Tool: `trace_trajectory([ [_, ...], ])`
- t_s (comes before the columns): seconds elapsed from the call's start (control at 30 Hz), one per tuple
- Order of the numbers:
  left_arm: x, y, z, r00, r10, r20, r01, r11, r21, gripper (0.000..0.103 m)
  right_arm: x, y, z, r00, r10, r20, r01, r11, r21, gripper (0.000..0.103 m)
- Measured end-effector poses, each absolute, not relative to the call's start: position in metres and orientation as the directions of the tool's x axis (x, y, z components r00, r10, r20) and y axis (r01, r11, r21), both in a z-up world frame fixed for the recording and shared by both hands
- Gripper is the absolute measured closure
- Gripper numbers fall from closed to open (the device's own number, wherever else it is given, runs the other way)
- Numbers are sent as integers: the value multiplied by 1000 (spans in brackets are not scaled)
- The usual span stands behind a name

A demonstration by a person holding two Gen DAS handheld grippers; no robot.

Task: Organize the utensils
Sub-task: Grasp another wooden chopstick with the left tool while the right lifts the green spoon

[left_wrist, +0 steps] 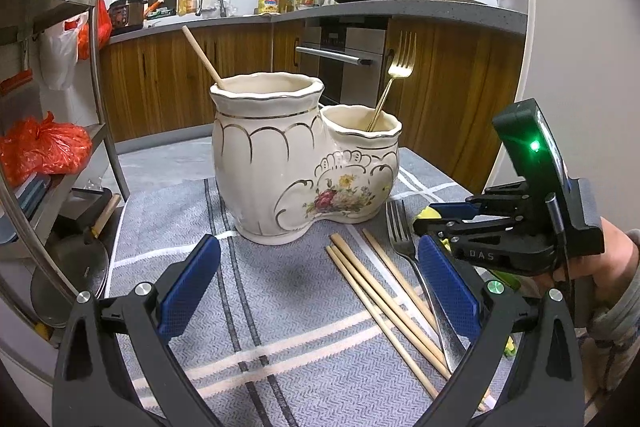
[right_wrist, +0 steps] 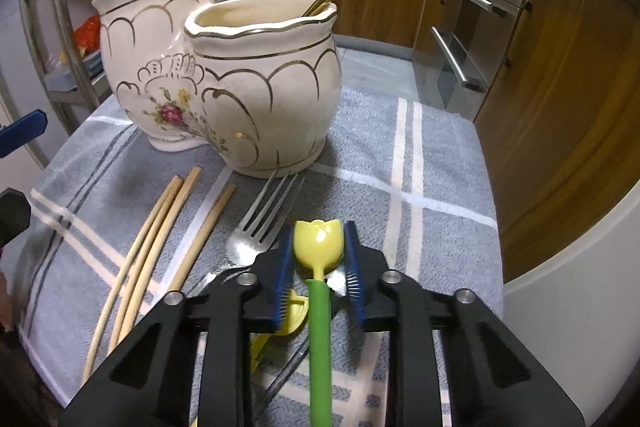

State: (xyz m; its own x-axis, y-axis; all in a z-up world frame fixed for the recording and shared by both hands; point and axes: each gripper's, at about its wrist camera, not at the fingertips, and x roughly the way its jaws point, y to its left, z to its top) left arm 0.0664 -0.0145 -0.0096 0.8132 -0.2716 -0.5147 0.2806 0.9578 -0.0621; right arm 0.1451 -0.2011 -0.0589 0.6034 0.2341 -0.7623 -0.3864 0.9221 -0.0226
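Nearest the right wrist camera, the right tongs (right_wrist: 318,259) bracket a plastic tulip utensil (right_wrist: 319,247), its yellow head between the blue ribbed pads and its green handle running off the bottom edge. The pads look close against the head, though I cannot tell whether they truly press it. A second yellow piece beneath is mostly hidden.

The left tongs (left_wrist: 318,281) stand spread wide and empty at the bottom of the left wrist view.

Just left of centre lie a steel fork (right_wrist: 262,227) and three pale wooden chopsticks (right_wrist: 160,247), their lower ends cut off.

Behind them sits a glossy cream ceramic holder (left_wrist: 296,163) with gilt scallops and painted flowers. A gold fork (left_wrist: 394,75) leans in its smaller pot, a wooden stick (left_wrist: 202,57) in the taller.

A grey striped cloth (left_wrist: 280,307) covers the surface. Wood kitchen cabinets (left_wrist: 168,75) fill the background.
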Motion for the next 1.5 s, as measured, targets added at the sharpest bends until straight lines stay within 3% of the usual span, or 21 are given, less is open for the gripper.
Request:
trace_trajectory([
  [0.4,66,-38,-27,758,-168,-630,257,965,52,6,117,-227,-18,736,295,-610,-356,934,22,78],
  [0.53,65,-48,-39,713,-135,-688,257,963,77,28,111,-233,-9,756,313,-576,-362,932,31,78],
  [0.63,64,-47,-46,678,-141,-721,249,967,45,36,107,-235,-6,765,314,-562,-361,932,30,78],
  [1.1,55,-61,-56,611,-148,-778,273,961,32,50,97,-247,6,792,336,-509,-356,933,63,78],
  [1.3,66,-63,-55,598,-154,-787,260,966,8,61,94,-246,6,794,345,-501,-365,929,61,78],
  [1.4,67,-65,-54,597,-166,-785,278,960,9,77,93,-247,7,794,349,-497,-367,928,66,78],
  [1.47,66,-67,-53,593,-168,-787,307,951,28,94,93,-247,6,794,351,-496,-367,928,69,78],
  [1.5,67,-67,-53,589,-172,-789,319,947,32,94,92,-247,6,794,353,-495,-368,927,71,78],
])
